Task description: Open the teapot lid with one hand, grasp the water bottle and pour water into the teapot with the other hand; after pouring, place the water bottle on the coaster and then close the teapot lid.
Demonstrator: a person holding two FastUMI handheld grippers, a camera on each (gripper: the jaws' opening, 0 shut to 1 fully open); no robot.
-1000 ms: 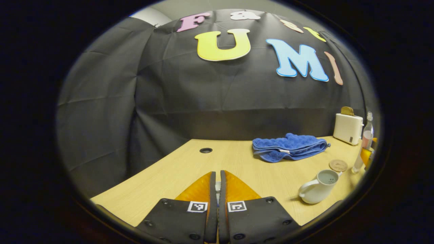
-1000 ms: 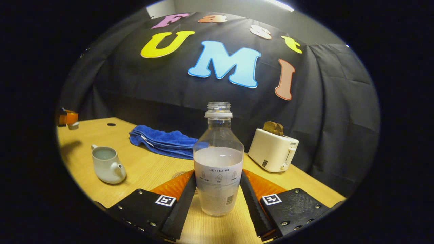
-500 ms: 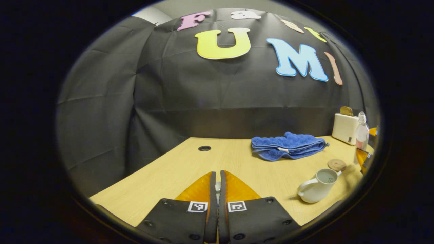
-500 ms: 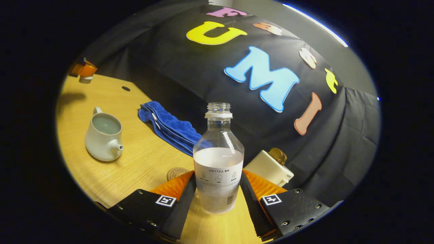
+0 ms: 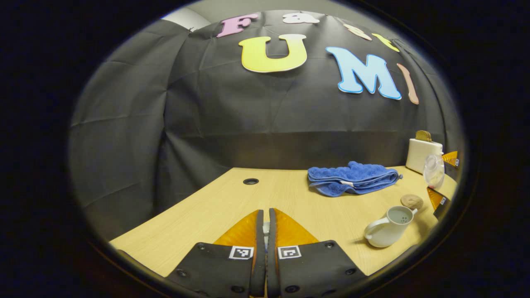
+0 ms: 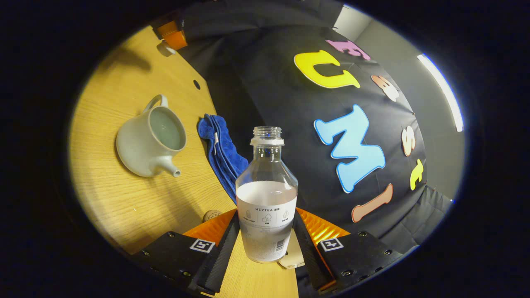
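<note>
Tilting has carried on since half a second ago: in the right gripper view the tabletop now stands steeply on edge, so the clear plastic water bottle (image 6: pixel 266 194) is leaning further over toward the teapot. The right gripper (image 6: pixel 266 244) has both fingers pressed against the bottle's labelled lower body, a low grip that leaves the open, capless neck free to reach past the teapot's rim. Its milky water has not reached the neck yet, so I judge the pour has not begun.

The white ceramic teapot (image 6: pixel 150 141) sits open-mouthed on the light wooden table (image 6: pixel 124 207), with some liquid showing inside. From the left gripper view the teapot (image 5: pixel 388 227) has its round cork coaster (image 5: pixel 412 201) just behind it, kept close for setting the bottle down afterwards. A folded blue towel (image 5: pixel 352 178) lies farther behind the teapot, and a white toaster (image 5: pixel 423 155) stands beyond the coaster.

The left gripper (image 5: pixel 265 238) is well apart from the teapot, fingers drawn nearly together on something small and pale, probably the teapot lid held clear of the stream; what it is cannot be told for sure.
</note>
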